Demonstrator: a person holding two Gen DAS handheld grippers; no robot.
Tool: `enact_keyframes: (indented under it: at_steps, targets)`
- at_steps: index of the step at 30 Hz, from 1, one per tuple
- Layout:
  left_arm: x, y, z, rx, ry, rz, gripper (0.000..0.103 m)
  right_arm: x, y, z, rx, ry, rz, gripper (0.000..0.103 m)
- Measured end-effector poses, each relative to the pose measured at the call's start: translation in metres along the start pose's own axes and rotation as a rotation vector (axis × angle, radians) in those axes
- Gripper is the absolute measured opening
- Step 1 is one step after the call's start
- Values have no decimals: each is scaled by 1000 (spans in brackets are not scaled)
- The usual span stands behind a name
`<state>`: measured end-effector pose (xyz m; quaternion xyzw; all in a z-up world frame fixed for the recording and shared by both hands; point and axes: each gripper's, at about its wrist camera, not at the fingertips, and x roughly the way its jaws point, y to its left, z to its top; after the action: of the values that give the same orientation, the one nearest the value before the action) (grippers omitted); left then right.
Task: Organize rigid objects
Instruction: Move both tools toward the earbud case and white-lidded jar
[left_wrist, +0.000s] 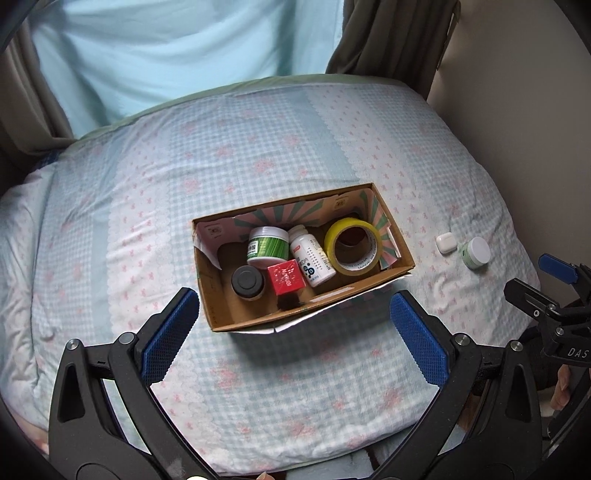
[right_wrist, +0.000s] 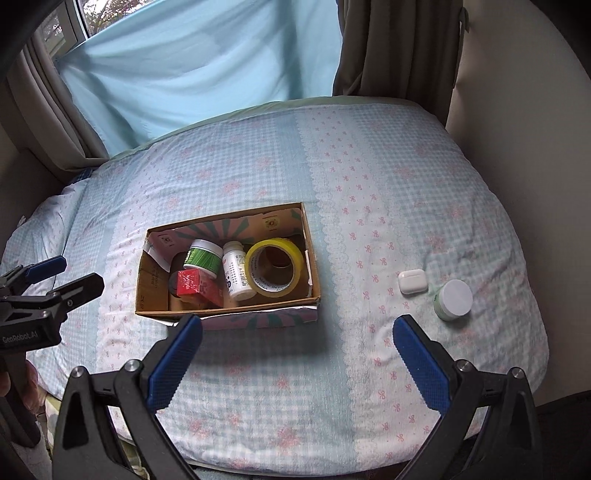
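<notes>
Remaining outside: a small white rounded plastic earbud case (right_wrist: 413, 282) and a squat pale-green jar with a white lid (right_wrist: 453, 300) were seen lying just beside each other on the blue-and-pink checked quilt (right_wrist: 277, 387), well apart from the box and to its right.
Box: an open brown cardboard box (right_wrist: 258, 318) was pictured mid-quilt, already loaded with a yellow roll of tape (right_wrist: 275, 271), a white plastic bottle (right_wrist: 236, 271), a green-labelled white tub (right_wrist: 203, 258), a red carton (right_wrist: 192, 284) and a black-capped jar (left_wrist: 246, 282).
Right gripper (right_wrist: 297, 363): held above the quilt with its blue pads spread wide, nothing between them.
Left gripper (left_wrist: 295, 334): likewise spread wide and empty, hovering near the box's front wall.
Risk, surface: the soft quilt was judged likely to give under a downward push, letting the smooth case or the jar slip from the pads.
Risk, neighbours: a grasp on one item was judged liable to knock the other.
Risk, box: little free floor appeared left; a dropped item could topple the leaning bottle.
</notes>
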<state>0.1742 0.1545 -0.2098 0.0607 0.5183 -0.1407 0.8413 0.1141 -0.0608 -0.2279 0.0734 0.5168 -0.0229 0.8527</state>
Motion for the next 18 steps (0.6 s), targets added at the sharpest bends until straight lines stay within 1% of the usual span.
enact_keyframes:
  at_steps: [3, 6, 10, 12, 13, 16, 18]
  targets:
    - [-2, -24, 2, 18, -8, 19, 103, -14, -29, -6, 36, -23, -21, 103]
    - [-4, -53, 7, 35, -27, 27, 103, -26, -62, -12, 54, -45, -62, 103]
    - [0, -98, 20, 58, -31, -8, 103, -30, -108, -16, 68, -44, -95, 103]
    - [9, -126, 28, 98, -20, -45, 103, -29, -134, -18, 90, -41, -96, 103]
    - [14, -140, 32, 121, -13, -60, 103, -27, -145, -19, 93, -40, -110, 103]
    - [37, -184, 46, 208, 20, -62, 103, -19, -174, -21, 74, -26, -150, 103]
    - [54, -213, 54, 273, 49, -65, 103, -13, -192, -23, 71, -18, -152, 103]
